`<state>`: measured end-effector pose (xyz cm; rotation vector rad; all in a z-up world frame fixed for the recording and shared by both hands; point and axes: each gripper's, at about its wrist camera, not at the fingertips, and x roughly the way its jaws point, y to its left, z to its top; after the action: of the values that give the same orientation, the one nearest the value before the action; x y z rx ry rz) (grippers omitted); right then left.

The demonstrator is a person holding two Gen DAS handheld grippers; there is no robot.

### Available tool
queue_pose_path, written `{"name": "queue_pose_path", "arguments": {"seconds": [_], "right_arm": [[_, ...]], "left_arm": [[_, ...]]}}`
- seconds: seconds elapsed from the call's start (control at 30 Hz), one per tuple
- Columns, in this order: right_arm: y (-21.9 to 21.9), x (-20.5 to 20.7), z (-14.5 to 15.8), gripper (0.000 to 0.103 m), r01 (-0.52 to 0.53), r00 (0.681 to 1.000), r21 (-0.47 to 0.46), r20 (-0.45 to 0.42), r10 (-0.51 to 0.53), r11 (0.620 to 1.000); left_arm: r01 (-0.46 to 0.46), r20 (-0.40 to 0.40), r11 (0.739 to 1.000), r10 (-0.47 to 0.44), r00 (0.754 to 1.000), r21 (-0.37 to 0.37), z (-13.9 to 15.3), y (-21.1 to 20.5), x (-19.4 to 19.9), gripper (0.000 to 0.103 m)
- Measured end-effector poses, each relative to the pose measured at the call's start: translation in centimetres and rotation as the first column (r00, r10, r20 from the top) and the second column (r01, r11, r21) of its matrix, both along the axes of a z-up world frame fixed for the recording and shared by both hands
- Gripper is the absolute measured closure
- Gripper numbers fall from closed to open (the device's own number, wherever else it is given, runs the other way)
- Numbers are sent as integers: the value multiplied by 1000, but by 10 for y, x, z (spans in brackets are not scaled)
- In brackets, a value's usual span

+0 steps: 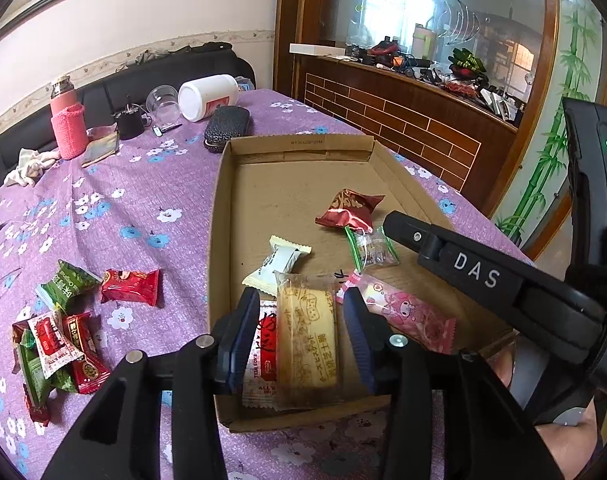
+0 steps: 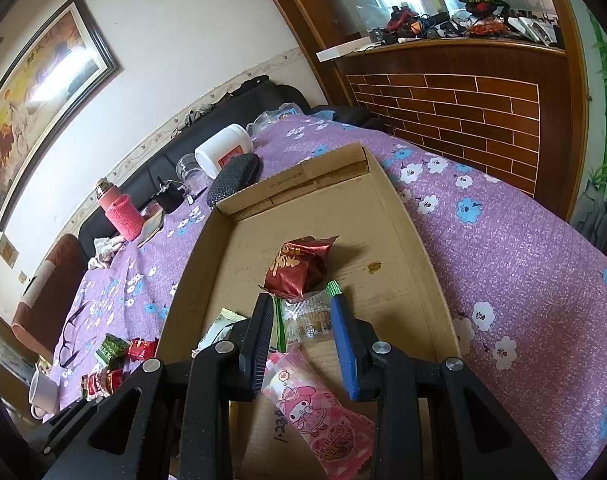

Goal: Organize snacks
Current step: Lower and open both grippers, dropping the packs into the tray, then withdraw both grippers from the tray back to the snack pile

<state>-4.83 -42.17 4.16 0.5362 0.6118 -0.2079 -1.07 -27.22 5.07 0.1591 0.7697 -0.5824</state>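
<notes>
A shallow cardboard box (image 1: pixel 219 208) lies on the purple flowered cloth and holds several snack packets. My left gripper (image 1: pixel 302 308) is open over its near end, and a yellow biscuit packet (image 1: pixel 307 336) lies between the jaws with small gaps on both sides. Beside the biscuit are a white-and-red packet (image 1: pixel 263 364), a white packet (image 1: pixel 279 264) and a pink cartoon packet (image 1: pixel 407 316). My right gripper (image 2: pixel 300 303) stands narrowly open around a clear green-edged candy packet (image 2: pixel 307 318) on the box floor. A dark red packet (image 2: pixel 299 268) sits just beyond it.
Loose red and green snacks (image 1: pixel 63 336) are piled on the cloth left of the box. At the far end stand a pink bottle (image 1: pixel 67 124), a tipped white jar (image 1: pixel 209 96), a clear cup (image 1: pixel 163 102) and a black case (image 1: pixel 227 126). Glasses (image 2: pixel 73 336) lie near the left edge.
</notes>
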Motion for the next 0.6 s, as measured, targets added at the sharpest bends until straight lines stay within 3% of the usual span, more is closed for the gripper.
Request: {"name": "queue_pose_path", "arguments": {"seconds": [0.6], "right_arm": [[12,-1,6,71,-22,1000,-60,20,23,998]], "left_arm": [[-62,23,998,62,998,0,36,42,-16,59]]}}
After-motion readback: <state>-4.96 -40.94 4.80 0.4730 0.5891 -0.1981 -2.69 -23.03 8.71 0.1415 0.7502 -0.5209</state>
